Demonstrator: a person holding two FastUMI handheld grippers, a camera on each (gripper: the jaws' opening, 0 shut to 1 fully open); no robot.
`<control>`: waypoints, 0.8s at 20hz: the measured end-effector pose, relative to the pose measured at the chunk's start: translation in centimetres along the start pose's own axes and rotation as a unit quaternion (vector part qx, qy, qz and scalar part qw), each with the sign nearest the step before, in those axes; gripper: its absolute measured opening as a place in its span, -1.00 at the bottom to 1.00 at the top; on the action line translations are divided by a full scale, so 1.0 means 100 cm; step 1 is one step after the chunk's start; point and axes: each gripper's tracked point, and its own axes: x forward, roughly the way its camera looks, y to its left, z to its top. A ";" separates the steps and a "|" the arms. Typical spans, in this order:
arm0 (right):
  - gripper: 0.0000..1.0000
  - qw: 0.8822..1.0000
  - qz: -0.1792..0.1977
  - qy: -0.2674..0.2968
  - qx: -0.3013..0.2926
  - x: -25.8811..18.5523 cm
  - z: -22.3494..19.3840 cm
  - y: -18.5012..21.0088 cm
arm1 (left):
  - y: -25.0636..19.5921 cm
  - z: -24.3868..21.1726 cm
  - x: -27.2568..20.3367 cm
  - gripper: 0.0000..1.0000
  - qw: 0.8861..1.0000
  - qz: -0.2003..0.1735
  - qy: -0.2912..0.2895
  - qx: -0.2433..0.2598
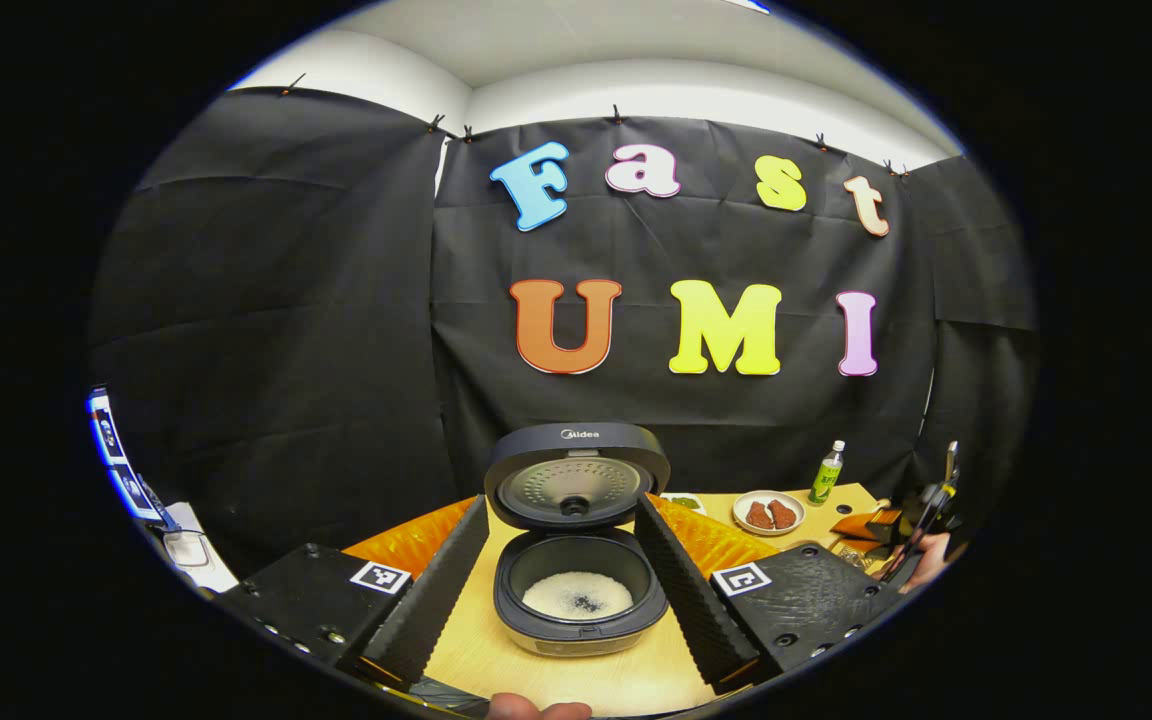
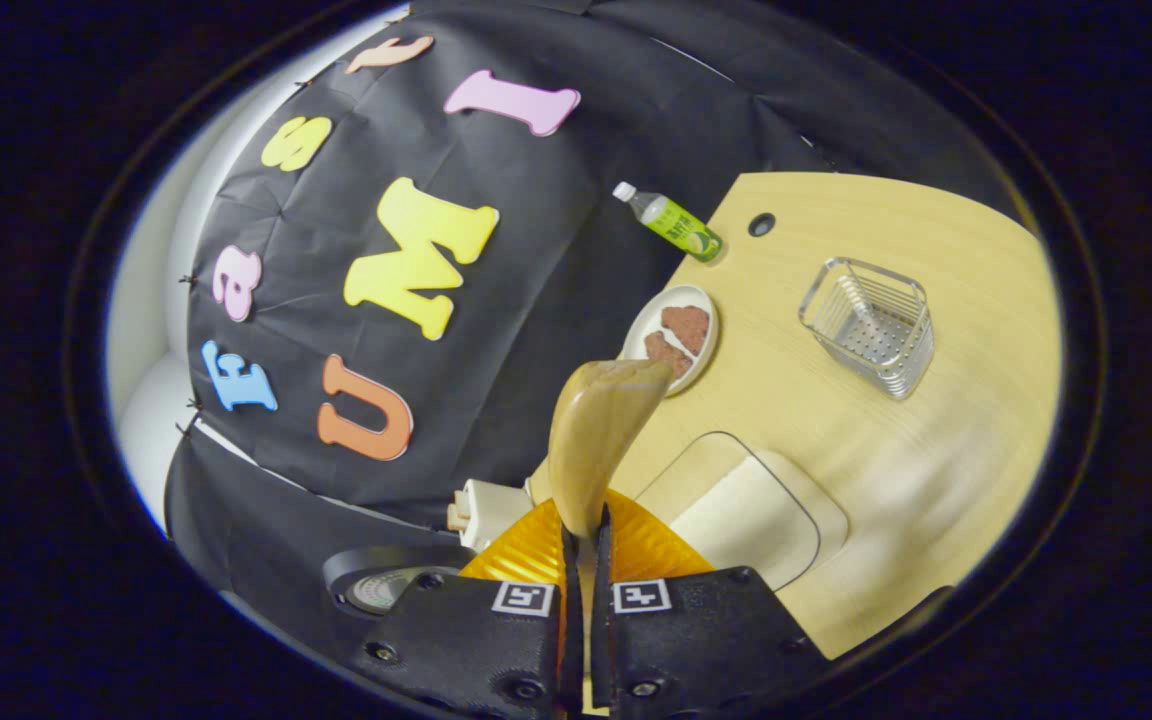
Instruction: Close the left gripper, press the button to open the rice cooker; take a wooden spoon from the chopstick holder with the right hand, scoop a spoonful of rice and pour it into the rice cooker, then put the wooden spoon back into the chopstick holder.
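The rice cooker stands on the wooden table with its lid raised. White rice with a dark spot in its middle lies in the inner pot. My left gripper is open, its fingers spread to either side of the cooker and apart from it. My right gripper is shut on the handle of the wooden spoon, whose bowl points up toward the plate; I cannot tell whether it carries rice. The metal chopstick holder stands empty on the table, far from the spoon. The cooker's lid shows at the lower left.
An orange ribbed thing lies behind the cooker and under the right gripper's fingers. A plate of brown food, a green bottle and a white plug block sit near the cloth wall. The right gripper and a hand show far right.
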 end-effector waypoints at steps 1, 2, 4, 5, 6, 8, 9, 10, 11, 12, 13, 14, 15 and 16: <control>-0.84 1.000 0.013 0.001 -0.007 -0.004 -0.002 0.019 | 0.002 0.001 -0.002 0.67 1.000 0.004 -0.002 -0.002; -0.84 1.000 0.026 0.004 -0.015 -0.007 -0.005 0.037 | 0.006 0.001 -0.005 0.67 1.000 0.007 -0.004 -0.003; -0.84 0.998 0.051 0.012 -0.031 -0.007 -0.015 0.075 | 0.011 0.000 -0.007 1.00 1.000 0.011 -0.008 -0.001; -0.84 0.997 0.062 0.017 -0.040 -0.005 -0.022 0.092 | 0.015 -0.002 -0.012 0.94 1.000 0.012 -0.008 0.001; -0.84 0.996 0.073 0.024 -0.051 -0.004 -0.032 0.109 | 0.019 -0.003 -0.015 0.89 1.000 0.014 -0.010 0.002; -0.84 0.992 0.091 0.037 -0.078 0.002 -0.052 0.139 | 0.029 -0.006 -0.020 0.89 1.000 0.020 -0.008 0.004; -0.84 0.990 0.096 0.042 -0.092 0.005 -0.063 0.150 | 0.035 -0.008 -0.021 0.89 1.000 0.024 -0.006 0.003; -0.84 0.988 0.099 0.047 -0.107 0.008 -0.074 0.160 | 0.038 -0.010 -0.024 0.89 1.000 0.027 -0.005 0.000; -0.84 0.986 0.100 0.051 -0.124 0.013 -0.085 0.168 | 0.042 -0.011 -0.026 0.89 0.999 0.031 -0.004 -0.003; -0.83 0.984 0.099 0.056 -0.138 0.018 -0.097 0.174 | 0.048 -0.013 -0.030 0.89 0.999 0.035 -0.003 -0.006; -0.84 0.982 0.098 0.060 -0.152 0.024 -0.108 0.178 | 0.054 -0.016 -0.033 0.89 0.999 0.039 -0.001 -0.010; -0.83 0.979 0.095 0.065 -0.166 0.028 -0.119 0.180 | 0.060 -0.018 -0.036 0.89 0.999 0.044 0.001 -0.012; -0.84 0.977 0.092 0.069 -0.182 0.034 -0.130 0.182 | 0.064 -0.021 -0.038 0.89 0.999 0.047 0.002 -0.015; -0.83 0.973 0.089 0.072 -0.200 0.037 -0.140 0.184 | 0.069 -0.022 -0.041 0.89 0.999 0.052 0.004 -0.017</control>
